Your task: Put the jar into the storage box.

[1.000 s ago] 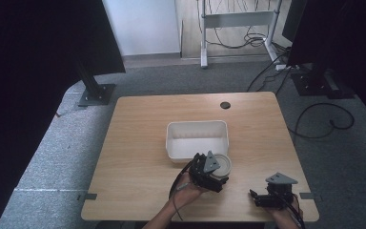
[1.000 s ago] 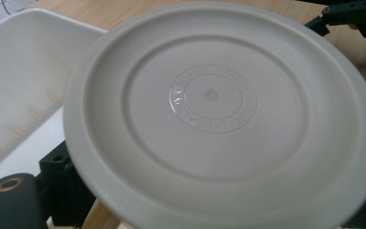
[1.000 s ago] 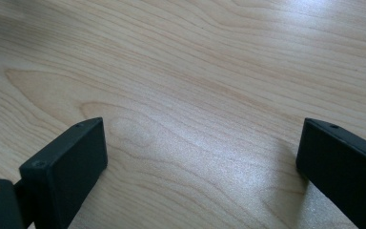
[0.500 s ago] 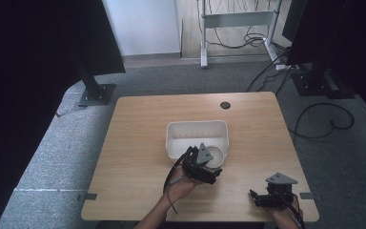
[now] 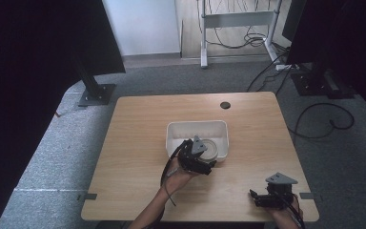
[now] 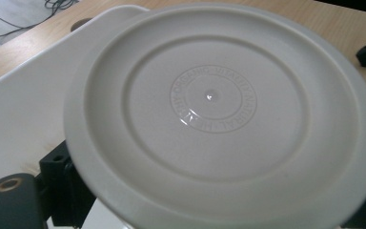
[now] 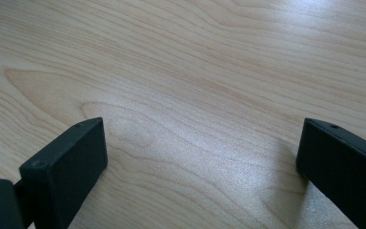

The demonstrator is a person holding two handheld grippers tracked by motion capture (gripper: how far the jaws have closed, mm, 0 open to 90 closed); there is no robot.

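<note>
My left claw (image 5: 208, 164) carries a smooth, glossy cream plastic plate (image 6: 219, 114); at its 12 o'clock I see a matt white plastic tub (image 5: 174, 136). Pale, satin-smooth wood-grain surface (image 7: 195, 71).

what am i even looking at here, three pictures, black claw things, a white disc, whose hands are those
A person sits at a wooden table holding a hand tool with two black jaws in each hand. The high view looks down from above. The other two pictures come from small cameras riding on those tools. The left gripper holds a round white plate by its edge, over a white tub in the middle of the table. The plate looms large in the left gripper view because the camera is so close. The right gripper rests near the table's front edge, jaws apart, with bare wood between them.
</note>
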